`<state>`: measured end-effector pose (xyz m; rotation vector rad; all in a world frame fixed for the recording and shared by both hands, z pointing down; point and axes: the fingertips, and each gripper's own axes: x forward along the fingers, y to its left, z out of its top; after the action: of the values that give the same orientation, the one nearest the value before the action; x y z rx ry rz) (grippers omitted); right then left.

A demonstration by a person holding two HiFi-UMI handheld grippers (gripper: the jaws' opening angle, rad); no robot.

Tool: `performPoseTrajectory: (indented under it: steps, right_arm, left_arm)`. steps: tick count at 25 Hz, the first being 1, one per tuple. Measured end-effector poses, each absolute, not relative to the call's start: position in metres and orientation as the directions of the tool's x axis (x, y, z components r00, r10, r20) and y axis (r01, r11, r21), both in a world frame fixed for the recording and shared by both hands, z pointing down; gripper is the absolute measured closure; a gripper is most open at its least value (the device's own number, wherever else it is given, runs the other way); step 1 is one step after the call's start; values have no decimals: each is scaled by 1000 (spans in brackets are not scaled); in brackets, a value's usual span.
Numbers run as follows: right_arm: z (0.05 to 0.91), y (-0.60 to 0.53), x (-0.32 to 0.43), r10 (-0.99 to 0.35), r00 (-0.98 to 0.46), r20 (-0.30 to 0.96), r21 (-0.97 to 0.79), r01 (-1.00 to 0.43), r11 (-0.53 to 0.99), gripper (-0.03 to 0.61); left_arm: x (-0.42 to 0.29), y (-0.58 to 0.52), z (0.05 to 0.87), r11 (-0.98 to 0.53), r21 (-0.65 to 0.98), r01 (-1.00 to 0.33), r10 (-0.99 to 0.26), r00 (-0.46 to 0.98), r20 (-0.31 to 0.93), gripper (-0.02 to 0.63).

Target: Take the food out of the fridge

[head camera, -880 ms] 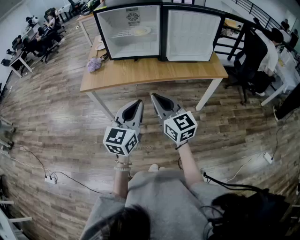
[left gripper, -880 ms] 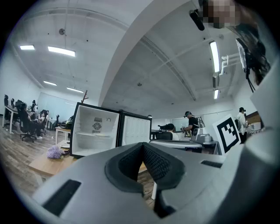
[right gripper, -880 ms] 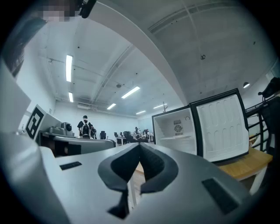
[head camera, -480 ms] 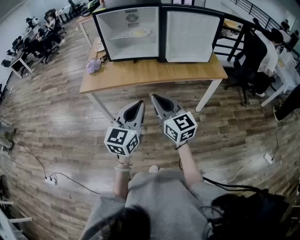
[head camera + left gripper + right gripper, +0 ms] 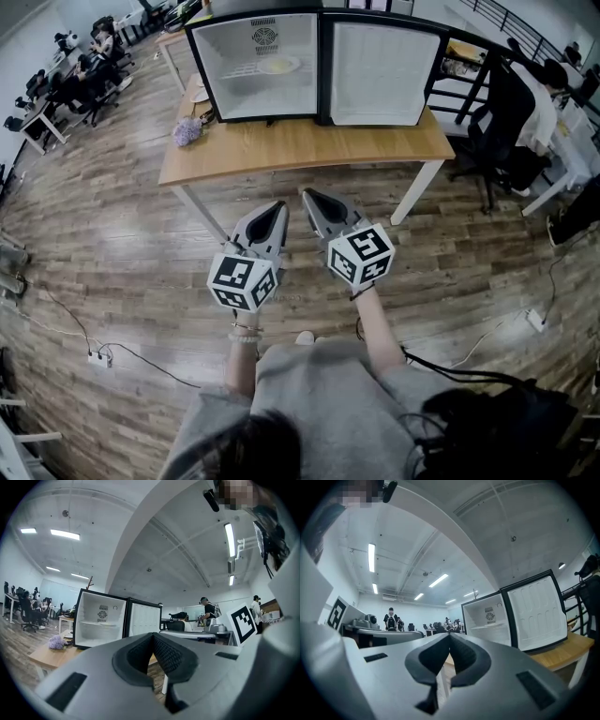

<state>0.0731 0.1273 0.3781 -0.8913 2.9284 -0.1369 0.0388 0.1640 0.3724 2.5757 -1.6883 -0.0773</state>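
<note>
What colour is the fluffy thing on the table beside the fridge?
The fluffy thing is pale purple, clearest in the head view.

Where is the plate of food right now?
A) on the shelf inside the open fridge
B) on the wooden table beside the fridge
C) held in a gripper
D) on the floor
A: the plate of food sits on the shelf inside the open fridge; the left gripper and right gripper are shut and empty.

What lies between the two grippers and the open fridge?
The head view shows only bare wooden floor, then a bare strip of the table on which the fridge stands.
</note>
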Motion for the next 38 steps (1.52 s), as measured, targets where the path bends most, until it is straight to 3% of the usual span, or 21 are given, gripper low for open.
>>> performPoseTrajectory:
  steps: [16, 38]
  right_arm:
    - [379, 94, 61, -522, -851, -54, -124, -513, 850, 571]
    - [376, -7, -9, -551, -832, -63, -152, -538, 829, 571]
  left_arm:
    - [29, 135, 373, -351, 76, -933, -936, 351, -13, 606]
    - [-36, 31, 375, -404, 75, -912, -915, 404, -9, 606]
